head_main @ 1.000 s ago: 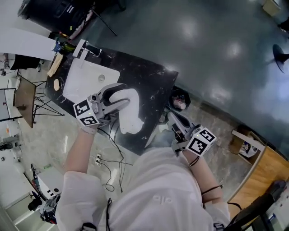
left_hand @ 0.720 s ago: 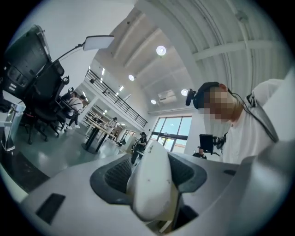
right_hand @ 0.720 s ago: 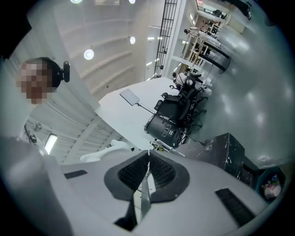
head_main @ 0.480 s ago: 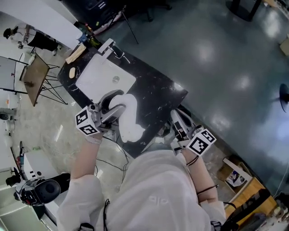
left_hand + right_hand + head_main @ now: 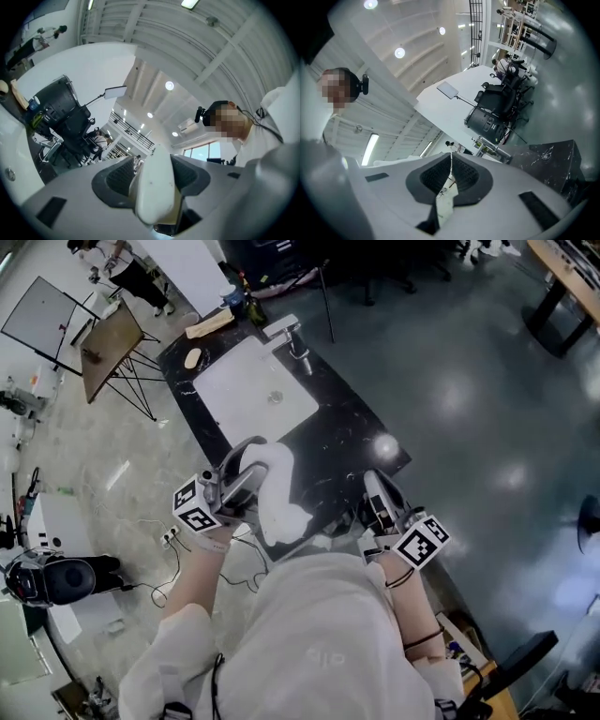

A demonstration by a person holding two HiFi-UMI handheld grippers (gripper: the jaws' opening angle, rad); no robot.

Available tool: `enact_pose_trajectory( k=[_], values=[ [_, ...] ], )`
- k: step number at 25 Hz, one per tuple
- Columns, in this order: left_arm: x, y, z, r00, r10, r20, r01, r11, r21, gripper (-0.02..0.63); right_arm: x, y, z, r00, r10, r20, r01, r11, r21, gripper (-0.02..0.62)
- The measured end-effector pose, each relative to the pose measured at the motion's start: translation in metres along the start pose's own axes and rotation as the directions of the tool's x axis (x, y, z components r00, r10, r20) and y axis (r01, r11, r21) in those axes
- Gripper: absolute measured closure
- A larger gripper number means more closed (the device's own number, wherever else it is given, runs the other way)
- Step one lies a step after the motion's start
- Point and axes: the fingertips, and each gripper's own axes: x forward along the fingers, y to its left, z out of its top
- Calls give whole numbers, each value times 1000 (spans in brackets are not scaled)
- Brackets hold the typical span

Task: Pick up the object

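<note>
White object (image 5: pixel 154 187), smooth and rounded, stands clamped between the dark ribbed pads (image 5: pixel 117 176) of the left tool (image 5: pixel 242 474). The jaws are spread wide around its thick body and press on it from both sides. Its narrow upper end rises past the jaw tips against the ceiling lights.

In the head view the object curves from the left tool's tips back toward the person, and its broad end lies just beside the white sleeve and torso. It hangs over the near left part of the black table (image 5: pixel 352 432); that view does not show whether it clears the top.

To the right, well apart from the object, the right tool (image 5: pixel 377 501) is over the table's near right corner. Its jaws are closed together with nothing between them.

Farther along the table a white sink (image 5: pixel 239 395) is set into the top, with a faucet (image 5: pixel 286 334) at its far end. A brown board on a stand (image 5: pixel 112 334) is on the pale floor to the far left.
</note>
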Motion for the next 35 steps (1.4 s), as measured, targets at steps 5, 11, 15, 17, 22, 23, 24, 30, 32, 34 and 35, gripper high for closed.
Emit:
enact_pose_trajectory(
  k=[5,11,15,17,22,23,24,30,32,34,35],
  values=[
    [-32,-12,6,987,95,127,-91,995,-43,362,12,18,-16,997,49,-60,-49,999,3,572],
    [-66,-27,-4,946,212,245,-185,974,-130,362,21,36,-42,988,88,-125,-86,996,21,572],
    [-91,-30,-14,899,281,336,-210,950,-232,364,25,40,-58,987,81,-140,-76,996,35,572],
    [-105,-31,-18,873,300,385,-198,939,-283,364,28,44,-67,983,90,-157,-85,996,42,572],
    [-142,-20,-34,789,417,450,-201,869,-453,367,34,52,-91,973,108,-206,-99,994,52,572],
    [-147,-19,-36,776,433,460,-198,858,-474,367,34,53,-96,970,108,-216,-98,994,55,572],
    [-152,-18,-38,763,447,467,-196,848,-492,367,35,54,-101,968,107,-226,-96,994,58,572],
    [-170,-9,-55,729,497,471,-189,807,-559,368,42,55,-121,959,109,-261,-94,993,72,572],
    [-171,-8,-57,729,504,464,-191,800,-569,368,43,57,-124,957,109,-267,-94,993,69,572],
    [-174,-7,-57,723,511,466,-185,792,-582,368,44,59,-127,957,107,-269,-91,993,69,572],
    [-175,-6,-57,719,514,468,-180,789,-588,368,44,59,-128,957,106,-269,-90,994,69,574]
  ],
)
